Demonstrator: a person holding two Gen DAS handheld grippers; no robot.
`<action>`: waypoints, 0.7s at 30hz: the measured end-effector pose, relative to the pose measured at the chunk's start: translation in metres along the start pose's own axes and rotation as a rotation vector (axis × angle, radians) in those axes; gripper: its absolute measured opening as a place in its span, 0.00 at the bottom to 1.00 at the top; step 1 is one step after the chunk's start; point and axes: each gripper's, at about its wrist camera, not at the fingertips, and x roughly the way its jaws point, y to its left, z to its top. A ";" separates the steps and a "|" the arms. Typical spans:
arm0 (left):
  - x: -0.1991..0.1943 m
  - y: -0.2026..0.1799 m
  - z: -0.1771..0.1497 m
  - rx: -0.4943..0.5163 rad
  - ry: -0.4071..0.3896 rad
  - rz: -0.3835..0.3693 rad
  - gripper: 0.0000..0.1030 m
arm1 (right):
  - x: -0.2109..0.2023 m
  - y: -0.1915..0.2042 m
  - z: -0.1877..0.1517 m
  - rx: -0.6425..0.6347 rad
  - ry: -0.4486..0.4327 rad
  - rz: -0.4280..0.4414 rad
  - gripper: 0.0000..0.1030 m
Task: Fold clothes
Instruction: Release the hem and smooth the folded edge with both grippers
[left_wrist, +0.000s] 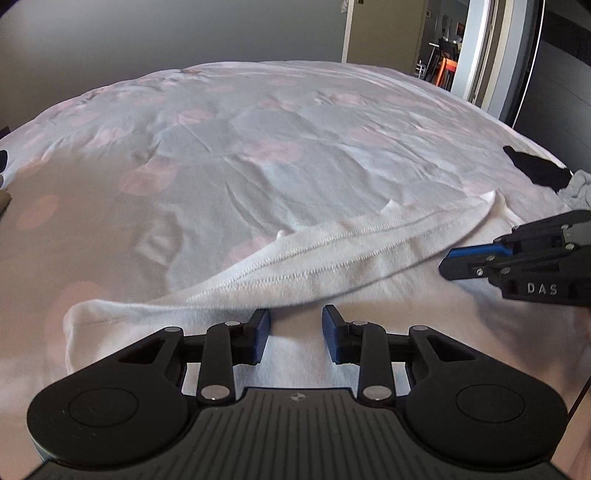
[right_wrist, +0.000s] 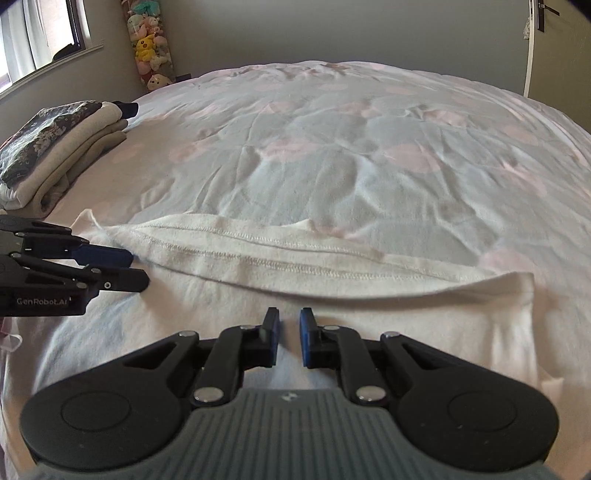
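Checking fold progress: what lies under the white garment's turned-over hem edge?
The white garment has its stitched hem doubled back onto its own fabric, all on the pink-dotted bedsheet. Whether anything else lies beneath cannot be seen; the cloth covers it.

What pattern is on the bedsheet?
Pale bedsheet with large soft pink circles; clearest in the right wrist view.

Garment (right_wrist: 332, 266) flat on bed (right_wrist: 351, 147), near edge; folded stack (right_wrist: 55, 147) far left; both tools above garment.
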 end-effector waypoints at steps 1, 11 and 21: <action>0.003 0.001 0.003 -0.012 -0.011 -0.004 0.29 | 0.004 0.001 0.002 -0.005 -0.013 -0.001 0.13; -0.009 0.019 0.014 -0.113 -0.113 0.012 0.29 | 0.008 -0.006 0.020 0.052 -0.106 -0.027 0.14; -0.113 0.031 -0.031 -0.131 -0.123 0.104 0.29 | -0.085 -0.004 -0.021 0.083 -0.098 -0.064 0.16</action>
